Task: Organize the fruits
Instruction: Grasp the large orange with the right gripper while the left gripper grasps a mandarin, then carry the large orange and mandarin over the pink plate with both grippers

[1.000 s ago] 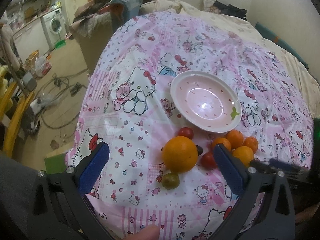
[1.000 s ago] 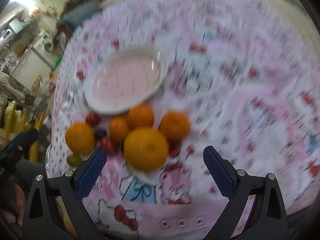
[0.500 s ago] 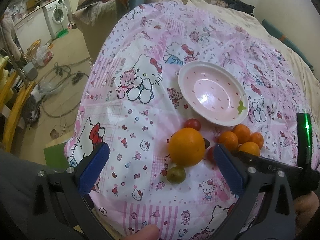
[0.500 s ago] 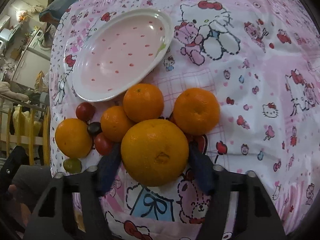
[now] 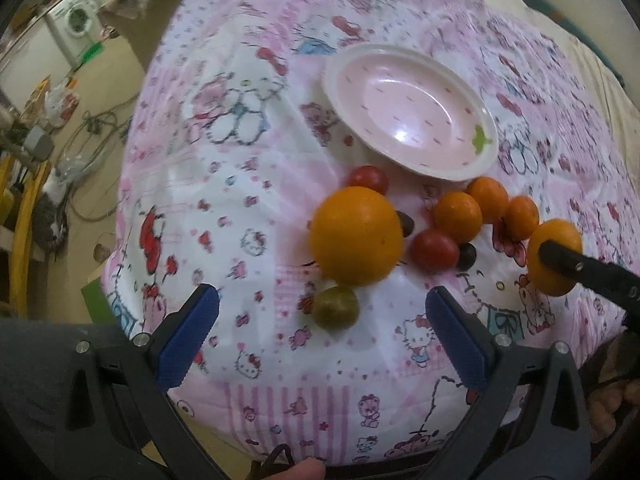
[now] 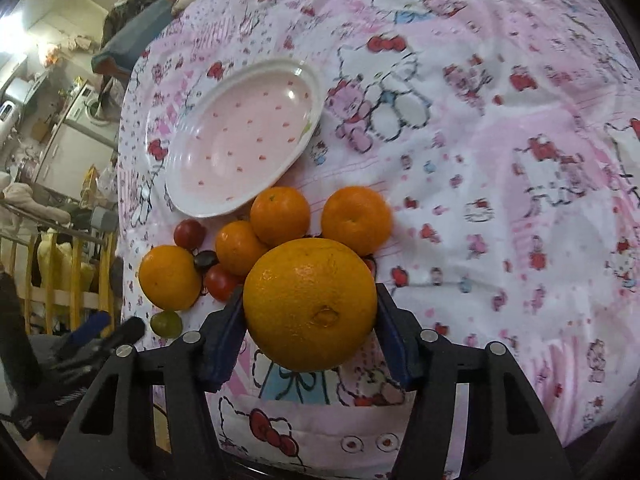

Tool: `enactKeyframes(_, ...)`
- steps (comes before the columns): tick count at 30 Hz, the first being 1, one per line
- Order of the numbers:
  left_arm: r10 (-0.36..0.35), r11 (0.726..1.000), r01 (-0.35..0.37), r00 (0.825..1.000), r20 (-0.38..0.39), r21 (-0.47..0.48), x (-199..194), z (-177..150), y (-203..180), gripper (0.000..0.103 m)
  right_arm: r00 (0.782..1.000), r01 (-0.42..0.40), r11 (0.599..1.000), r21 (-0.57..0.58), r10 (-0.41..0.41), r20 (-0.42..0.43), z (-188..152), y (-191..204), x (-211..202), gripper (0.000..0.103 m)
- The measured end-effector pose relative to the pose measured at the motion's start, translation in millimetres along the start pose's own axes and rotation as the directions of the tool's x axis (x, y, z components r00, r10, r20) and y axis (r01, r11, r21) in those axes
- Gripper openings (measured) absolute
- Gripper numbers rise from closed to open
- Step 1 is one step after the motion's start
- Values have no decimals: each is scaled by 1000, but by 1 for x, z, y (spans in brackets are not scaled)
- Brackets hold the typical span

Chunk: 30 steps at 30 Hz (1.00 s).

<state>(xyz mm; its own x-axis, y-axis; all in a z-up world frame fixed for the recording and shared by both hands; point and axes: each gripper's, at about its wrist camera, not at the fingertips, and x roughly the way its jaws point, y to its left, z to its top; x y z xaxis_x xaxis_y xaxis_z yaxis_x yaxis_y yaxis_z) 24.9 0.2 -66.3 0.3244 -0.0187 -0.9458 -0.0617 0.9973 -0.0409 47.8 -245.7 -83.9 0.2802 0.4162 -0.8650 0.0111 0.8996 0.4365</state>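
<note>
Fruits lie clustered on the pink cartoon-print bed cover point(image 6: 500, 128), and the biggest orange point(image 6: 310, 304) sits between the jaws of the right claw point(image 6: 310, 328), which are closing: both blue pads appear to touch its sides. To do this well, I would let the squeeze finish until the pads press evenly across the widest part, since a round, smooth skin may roll out of a shallow pinch. Lift straight up before swinging over, as three small mandarins point(image 6: 280, 216) crowd just beyond it and a sideways drag could scatter them. The pink plate point(image 6: 192, 204) lies just past those, empty. The left claw point(image 5: 322, 320) hangs open over a green fruit point(image 5: 335, 306) and a second orange point(image 5: 356, 236).
</note>
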Motion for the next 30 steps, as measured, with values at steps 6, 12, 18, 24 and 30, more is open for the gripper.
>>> enactKeyframes(6,115,980,-103,992,-58,171,20,19,-30,100,1000,-2,999,35,2,24,4,-12,-10,62)
enactKeyframes(12,140,963,-102,980,-139,249,49,33,-44,81,999,-9,998,69,6,35,7,-20,-14,62)
enactKeyframes(18,106,967,-69,984,-143,246,54,39,-44,59,999,-13,998,68,10,45,7,-21,-17,62)
enactKeyframes(24,61,976,-32,990,-130,215,42,39,-36,56,999,-12,998,54,10,41,7,-17,-15,62)
enactKeyframes(30,9,980,9,996,-87,198,9,39,-25,56,999,4,999,32,-5,37,6,-13,-12,62)
